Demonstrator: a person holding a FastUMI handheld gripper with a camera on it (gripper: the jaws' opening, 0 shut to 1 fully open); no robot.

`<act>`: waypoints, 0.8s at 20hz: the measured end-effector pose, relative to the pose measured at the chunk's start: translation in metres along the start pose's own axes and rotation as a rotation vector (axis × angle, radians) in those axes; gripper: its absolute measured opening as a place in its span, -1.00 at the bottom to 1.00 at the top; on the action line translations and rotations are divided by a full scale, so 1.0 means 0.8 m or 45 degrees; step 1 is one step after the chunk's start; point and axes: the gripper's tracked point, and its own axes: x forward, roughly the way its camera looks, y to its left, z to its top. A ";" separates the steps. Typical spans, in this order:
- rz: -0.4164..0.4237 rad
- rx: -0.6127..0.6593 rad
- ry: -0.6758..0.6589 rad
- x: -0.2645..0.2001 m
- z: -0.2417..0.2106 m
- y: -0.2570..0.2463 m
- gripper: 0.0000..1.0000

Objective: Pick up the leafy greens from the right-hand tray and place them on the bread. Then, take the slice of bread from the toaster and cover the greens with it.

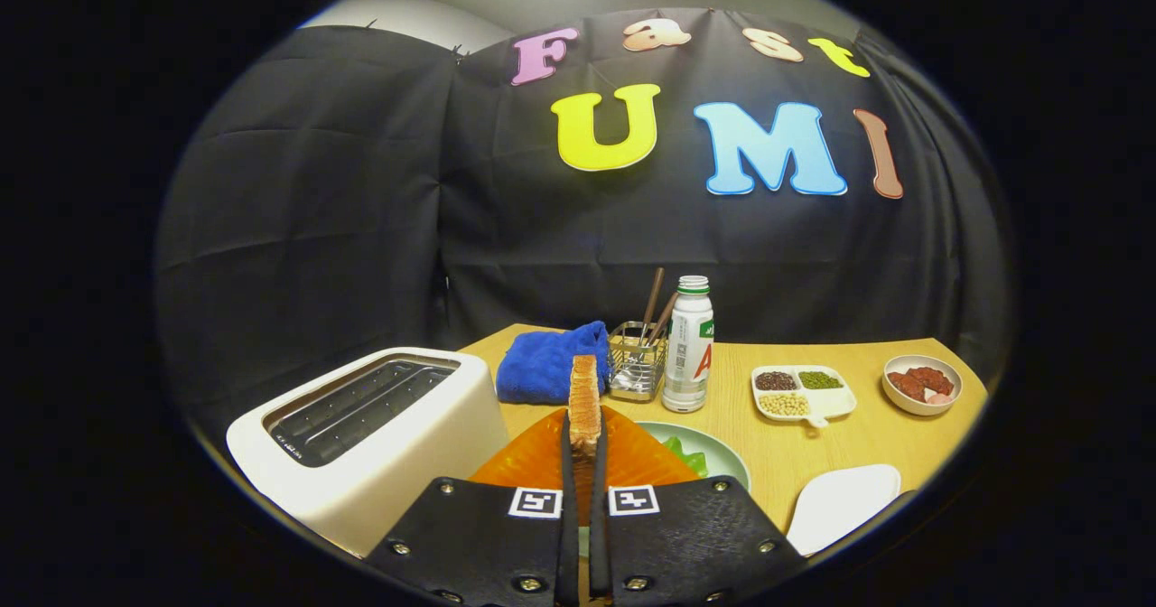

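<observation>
- Jaws (pixel 584 449) clenched on the bread slice (pixel 584 399) (held on edge), above the orange plate (pixel 533 458) right of the toaster (pixel 361 435);
- Risk, I judge: thin grip lets it tip, missing the greens (pixel 686 455).

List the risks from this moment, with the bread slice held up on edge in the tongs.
1. The tongs pinch the bread slice only at its lower edge, so it may tip or slip out while being carried.
2. The toaster stands close beside the tongs; a swing could knock it.
3. The greens lie partly hidden behind the orange piece, so the slice may land off-centre.
</observation>
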 end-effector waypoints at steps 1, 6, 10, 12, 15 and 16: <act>0.013 0.008 0.009 0.004 -0.006 0.003 -0.90; -0.028 -0.024 0.047 0.019 -0.027 -0.011 -0.83; -0.107 -0.053 0.070 0.025 -0.037 -0.038 -0.74; -0.146 -0.094 0.091 0.024 -0.043 -0.050 -0.61; -0.158 -0.099 0.117 0.024 -0.054 -0.060 -0.38; -0.167 -0.093 0.119 0.024 -0.055 -0.065 -0.38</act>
